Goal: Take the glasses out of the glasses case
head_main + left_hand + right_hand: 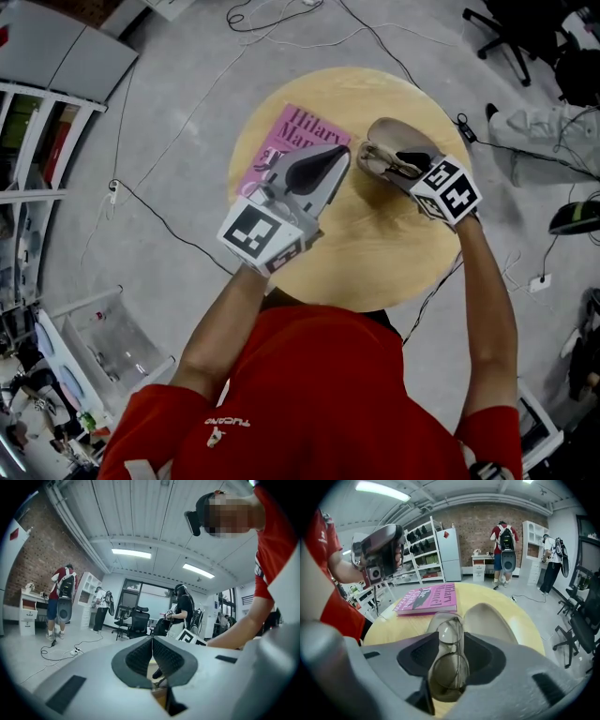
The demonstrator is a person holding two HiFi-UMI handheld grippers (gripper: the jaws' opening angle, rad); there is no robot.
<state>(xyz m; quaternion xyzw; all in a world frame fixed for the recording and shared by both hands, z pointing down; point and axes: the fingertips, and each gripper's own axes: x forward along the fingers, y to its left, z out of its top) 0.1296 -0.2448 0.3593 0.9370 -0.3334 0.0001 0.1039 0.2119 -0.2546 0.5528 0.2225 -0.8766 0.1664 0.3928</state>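
Seen from the head, looking steeply down: a person in a red top holds two claws over a round wooden counter (375, 258). The left claw (339, 157) hangs level above the counter, jaws together, nothing b/w them. The right claw (452, 638) tilts down, jaws wide apart, w/ the folded glasses (449, 667) b/w them and the pads not pressing. The glasses lie in the open beige glasses case (490, 620), mid-counter, its lid tipped back behind. Beyond, a pink book (429, 599) lies flat near the counter's far edge.
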